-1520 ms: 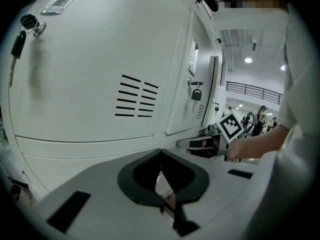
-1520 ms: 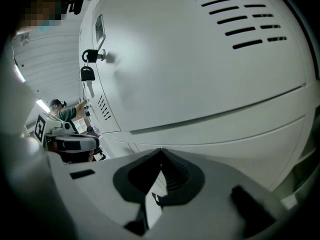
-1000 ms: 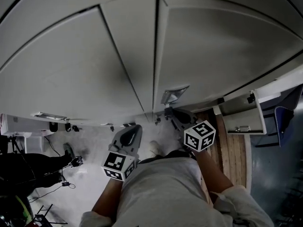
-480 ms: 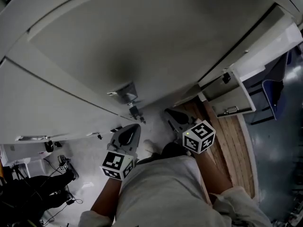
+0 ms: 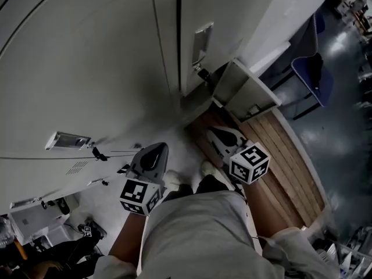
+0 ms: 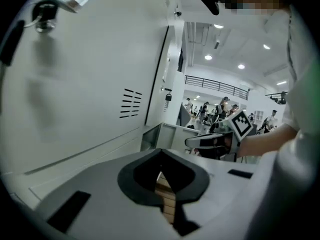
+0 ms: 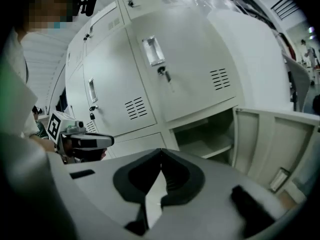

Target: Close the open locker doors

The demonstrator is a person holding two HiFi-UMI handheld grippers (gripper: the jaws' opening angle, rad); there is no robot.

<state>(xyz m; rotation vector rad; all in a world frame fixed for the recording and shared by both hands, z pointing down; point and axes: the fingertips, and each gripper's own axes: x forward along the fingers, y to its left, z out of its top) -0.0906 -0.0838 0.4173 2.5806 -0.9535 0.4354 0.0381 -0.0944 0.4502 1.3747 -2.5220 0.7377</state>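
Observation:
A bank of grey lockers (image 5: 87,68) fills the top of the head view. One low locker stands open, its door (image 5: 251,97) swung out to the right. The right gripper view looks into that compartment (image 7: 202,136), with the open door (image 7: 265,144) at its right. Above it is a closed door with a handle (image 7: 152,49) and a key. My left gripper (image 5: 158,147) and right gripper (image 5: 210,131) hang low before the person's body, apart from the lockers. Both are shut on nothing, as the left gripper (image 6: 161,154) and right gripper (image 7: 161,153) show in their own views.
A blue chair (image 5: 311,74) stands right of the open locker. Wooden floor planks (image 5: 279,156) run under the right gripper. Cables and gear (image 5: 52,243) lie on the floor at bottom left. The person's feet (image 5: 192,182) are between the grippers. Far-off people (image 6: 210,109) stand in the hall.
The head view has swung, so the lockers have rotated and the open low locker now sits upper right of centre. Both grippers stay low and shut in front of the body.

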